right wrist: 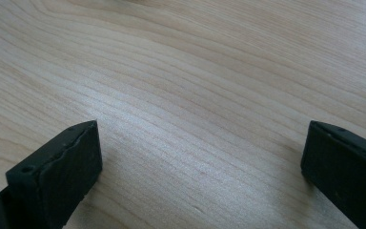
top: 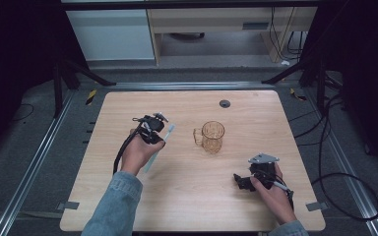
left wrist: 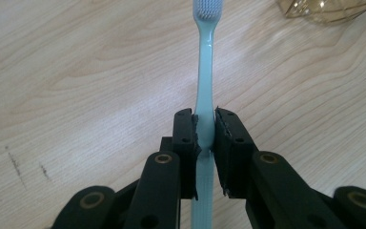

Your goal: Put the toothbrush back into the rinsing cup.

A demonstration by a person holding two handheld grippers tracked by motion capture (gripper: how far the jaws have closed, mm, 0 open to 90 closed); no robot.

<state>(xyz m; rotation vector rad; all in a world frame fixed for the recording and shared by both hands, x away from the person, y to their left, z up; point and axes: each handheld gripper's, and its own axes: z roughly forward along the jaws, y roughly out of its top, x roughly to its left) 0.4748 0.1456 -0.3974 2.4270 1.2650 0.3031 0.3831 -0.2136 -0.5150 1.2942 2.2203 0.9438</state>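
Observation:
A pale blue toothbrush (left wrist: pixel 205 62) with white bristles is clamped by its handle between the jaws of my left gripper (left wrist: pixel 205 131), which is shut on it. In the high view the left gripper (top: pixel 153 132) sits left of centre on the wooden table, with the toothbrush (top: pixel 169 132) poking out toward an amber glass mug (top: pixel 211 137). The mug's base (left wrist: pixel 324 9) shows at the top right of the left gripper view. My right gripper (top: pixel 242 182) rests near the front right of the table, and its jaws (right wrist: pixel 200 157) stand wide open over bare wood.
The wooden table (top: pixel 192 201) has a small dark round grommet (top: pixel 225 103) near its far edge. Cables trail on the floor to the right. Black frame legs stand beyond the table's far corners.

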